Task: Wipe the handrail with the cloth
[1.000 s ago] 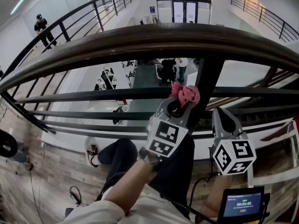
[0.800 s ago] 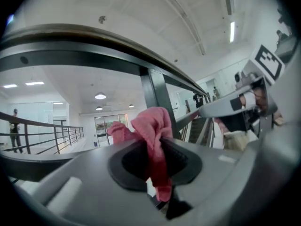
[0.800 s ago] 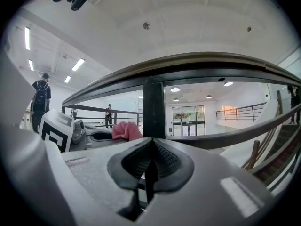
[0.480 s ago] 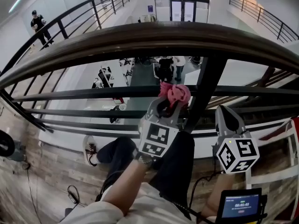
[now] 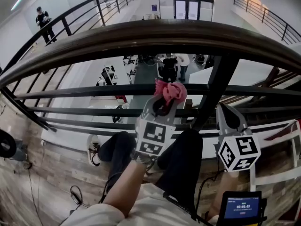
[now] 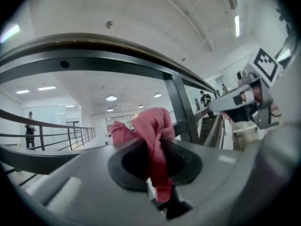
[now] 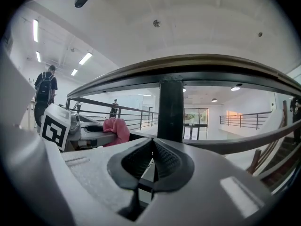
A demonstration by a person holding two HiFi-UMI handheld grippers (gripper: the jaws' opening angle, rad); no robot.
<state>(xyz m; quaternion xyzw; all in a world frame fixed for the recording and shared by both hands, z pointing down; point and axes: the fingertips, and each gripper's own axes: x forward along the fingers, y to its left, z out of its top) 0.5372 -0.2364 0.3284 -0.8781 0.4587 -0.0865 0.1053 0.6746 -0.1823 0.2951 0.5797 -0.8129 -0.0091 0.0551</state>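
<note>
A dark curved handrail [image 5: 155, 34] arches across the head view above several horizontal bars. My left gripper [image 5: 162, 100] is shut on a bunched pink cloth [image 5: 170, 91], held below the handrail near the second bar, left of the dark post [image 5: 214, 86]. In the left gripper view the pink cloth [image 6: 153, 140] is pinched between the pads and spills out above and below them, with the handrail [image 6: 108, 48] overhead. My right gripper [image 5: 226, 114] hangs lower right, shut and holding nothing. In the right gripper view its pads meet in front of the post [image 7: 170, 109], and the cloth [image 7: 116, 130] shows at left.
Beyond the railing lies an open atrium with a lower floor and people [image 5: 169, 68] far below. A person [image 5: 43, 20] stands on the far walkway at upper left. My legs and a shoe [image 5: 94, 147] are on the wooden floor. A small screen [image 5: 242, 206] sits at lower right.
My left gripper with the pink cloth has drifted left, away from the post, and slightly up. The right gripper has barely moved.
</note>
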